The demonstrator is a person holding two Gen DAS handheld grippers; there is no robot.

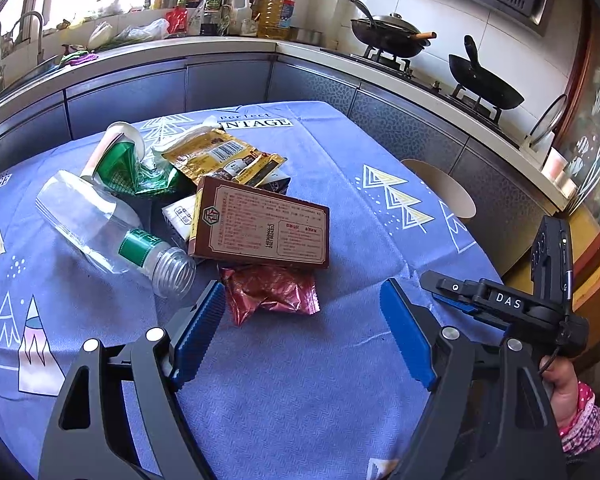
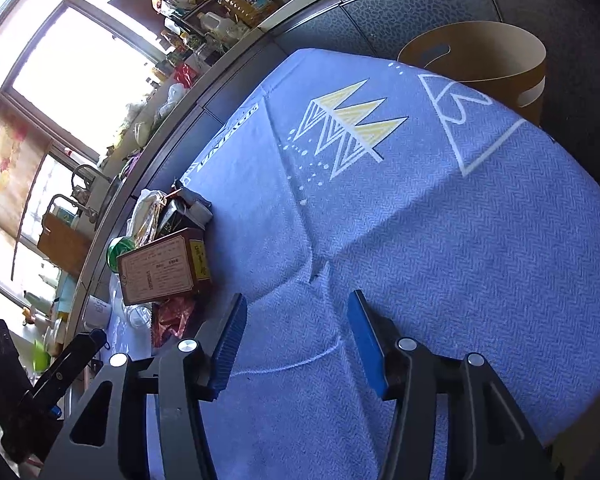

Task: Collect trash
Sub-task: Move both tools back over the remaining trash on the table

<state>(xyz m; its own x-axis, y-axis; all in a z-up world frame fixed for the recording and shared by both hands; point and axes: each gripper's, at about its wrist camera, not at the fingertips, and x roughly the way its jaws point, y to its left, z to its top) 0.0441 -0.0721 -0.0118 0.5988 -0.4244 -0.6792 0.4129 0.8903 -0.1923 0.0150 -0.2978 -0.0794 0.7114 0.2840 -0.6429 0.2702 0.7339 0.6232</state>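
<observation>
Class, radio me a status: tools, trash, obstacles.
Left tool open, empty. Right tool open, empty. Trash pile untouched on tablecloth. Nothing blocking.

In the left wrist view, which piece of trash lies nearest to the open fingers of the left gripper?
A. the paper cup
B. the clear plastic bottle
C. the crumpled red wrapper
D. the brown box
C. The crumpled red wrapper lies on the blue cloth just ahead of the left gripper, between the lines of its two fingers; the brown box and the clear plastic bottle sit farther off.
</observation>
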